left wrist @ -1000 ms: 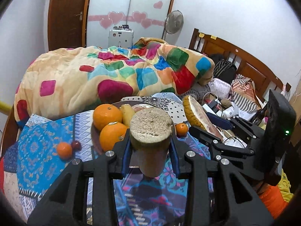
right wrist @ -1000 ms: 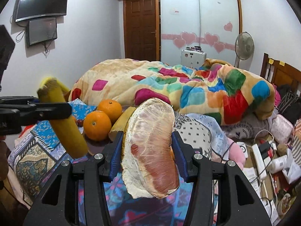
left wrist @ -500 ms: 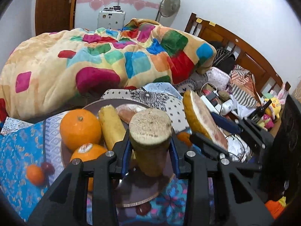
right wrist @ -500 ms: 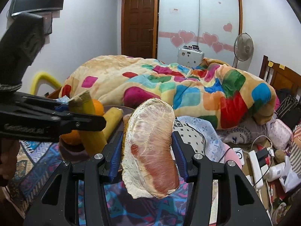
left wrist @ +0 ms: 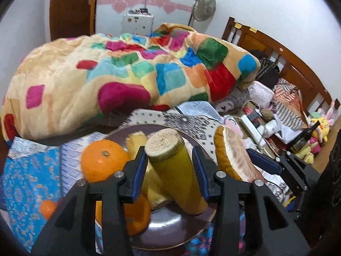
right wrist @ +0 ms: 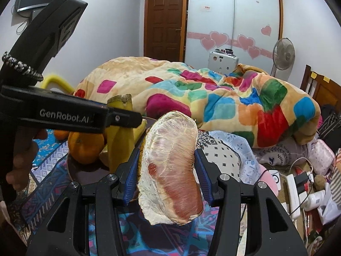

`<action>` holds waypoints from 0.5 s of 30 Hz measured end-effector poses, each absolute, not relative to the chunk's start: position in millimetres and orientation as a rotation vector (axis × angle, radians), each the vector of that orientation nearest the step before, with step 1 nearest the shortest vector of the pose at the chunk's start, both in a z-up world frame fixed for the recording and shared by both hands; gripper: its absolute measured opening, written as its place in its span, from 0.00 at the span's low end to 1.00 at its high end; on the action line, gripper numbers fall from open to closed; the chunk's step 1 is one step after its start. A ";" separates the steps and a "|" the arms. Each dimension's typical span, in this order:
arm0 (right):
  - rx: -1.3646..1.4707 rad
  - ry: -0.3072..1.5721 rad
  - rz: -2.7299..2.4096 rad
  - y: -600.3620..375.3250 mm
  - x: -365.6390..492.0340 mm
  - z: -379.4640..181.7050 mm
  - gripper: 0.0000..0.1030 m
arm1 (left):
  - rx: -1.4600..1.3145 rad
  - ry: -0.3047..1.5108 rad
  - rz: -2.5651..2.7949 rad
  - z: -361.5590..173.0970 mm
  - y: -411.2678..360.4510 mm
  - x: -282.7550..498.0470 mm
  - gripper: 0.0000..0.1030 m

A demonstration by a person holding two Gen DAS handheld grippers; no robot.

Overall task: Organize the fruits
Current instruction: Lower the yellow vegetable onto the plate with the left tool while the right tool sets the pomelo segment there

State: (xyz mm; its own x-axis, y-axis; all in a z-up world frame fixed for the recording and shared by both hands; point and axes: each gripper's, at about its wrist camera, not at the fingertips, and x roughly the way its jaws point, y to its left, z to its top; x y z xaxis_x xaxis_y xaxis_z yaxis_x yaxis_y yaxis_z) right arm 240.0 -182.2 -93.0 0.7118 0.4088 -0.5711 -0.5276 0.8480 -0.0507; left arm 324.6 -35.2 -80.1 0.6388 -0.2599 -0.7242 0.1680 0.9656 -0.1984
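My left gripper (left wrist: 170, 170) has opened around a yellow cut stalk piece (left wrist: 174, 170), which stands tilted with its lower end on the brown plate (left wrist: 187, 228); gaps show on both sides. On the plate lie two oranges (left wrist: 102, 160), and a second yellow piece (left wrist: 136, 138). My right gripper (right wrist: 168, 177) is shut on a plastic-wrapped pomelo wedge (right wrist: 170, 170), held just right of the plate. The wedge also shows in the left wrist view (left wrist: 232, 155). The left gripper (right wrist: 119, 117) and the stalk piece (right wrist: 117, 136) show in the right wrist view.
The plate sits on a patterned blue cloth (left wrist: 27, 181) on the bed. A small orange (left wrist: 48, 209) lies left of the plate. A colourful quilt (left wrist: 127, 74) is heaped behind. Cables, a power strip (left wrist: 253, 130) and clutter lie to the right.
My left gripper lowered the yellow stalk piece onto the plate and its jaws opened off it. My right gripper kept hold of the pomelo wedge and stayed beside the plate.
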 end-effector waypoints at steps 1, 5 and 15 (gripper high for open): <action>-0.217 0.580 0.526 -181.8 239.4 -93.2 0.45 | -0.116 0.838 -0.238 -79.3 -33.5 324.7 0.45; -0.229 0.589 0.536 -176.0 239.3 -94.0 0.45 | -0.110 0.806 -0.215 -71.4 -23.0 318.2 0.45; -0.256 0.591 0.568 -144.3 252.1 -87.0 0.45 | -0.015 0.712 -0.118 -55.2 14.5 280.3 0.52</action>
State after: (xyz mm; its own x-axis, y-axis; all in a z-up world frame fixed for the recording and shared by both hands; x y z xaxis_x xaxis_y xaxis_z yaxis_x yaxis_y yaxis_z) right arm 252.1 -144.3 -87.0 0.6842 0.4296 -0.5893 -0.5718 0.8176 -0.0679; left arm 280.3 14.5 -55.2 0.7507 -0.1127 -0.6510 0.1028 0.9933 -0.0535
